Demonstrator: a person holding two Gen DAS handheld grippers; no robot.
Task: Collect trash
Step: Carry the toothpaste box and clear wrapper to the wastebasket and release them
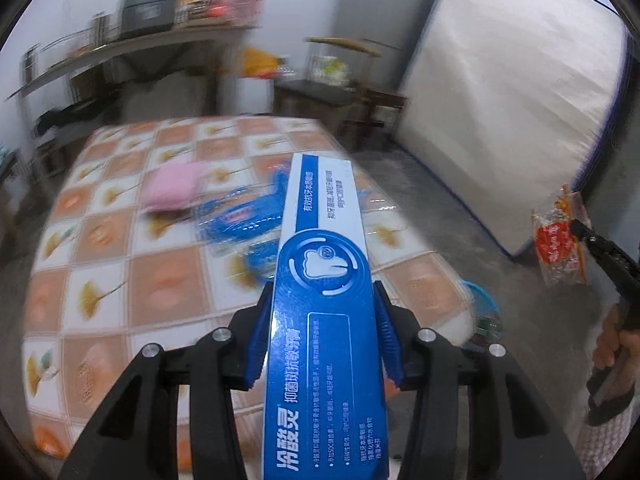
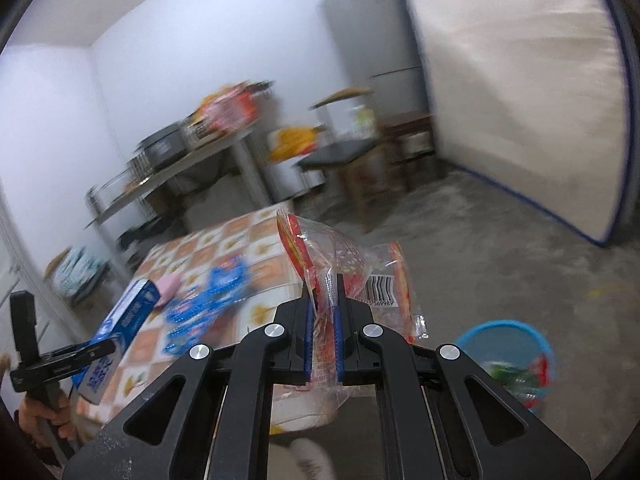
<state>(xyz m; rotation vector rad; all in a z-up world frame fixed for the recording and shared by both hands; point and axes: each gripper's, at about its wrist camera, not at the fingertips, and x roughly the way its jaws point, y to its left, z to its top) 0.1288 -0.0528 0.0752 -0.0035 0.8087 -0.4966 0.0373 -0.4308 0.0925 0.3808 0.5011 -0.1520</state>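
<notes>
Both pieces look picked up, so the carry to the bin is in hand. The left hand-held gripper point(image 1: 320, 332), jaws part-way apart, clamps the blue toothpaste box point(image 1: 324, 300); the right hand-held gripper point(image 2: 324, 320), nearly closed, pinches a clear snack wrapper point(image 2: 340, 264). Next, swing both toward the blue bin point(image 2: 506, 340) on the floor at four o'clock, off the table point(image 1: 132, 280), where blue wrappers point(image 1: 240, 216) remain.

surface point(image 1: 100, 280): checkered cloth of orange and white squares with yellow leaf prints
near its far edge: pink folded cloth point(image 1: 172, 190)
toward its right edge: blue wrappers point(image 1: 240, 220), blurred
floor point(image 2: 500, 240): bare grey concrete
on floor off the surface's near right corner: blue basket point(image 2: 506, 356) with scraps inside
</notes>
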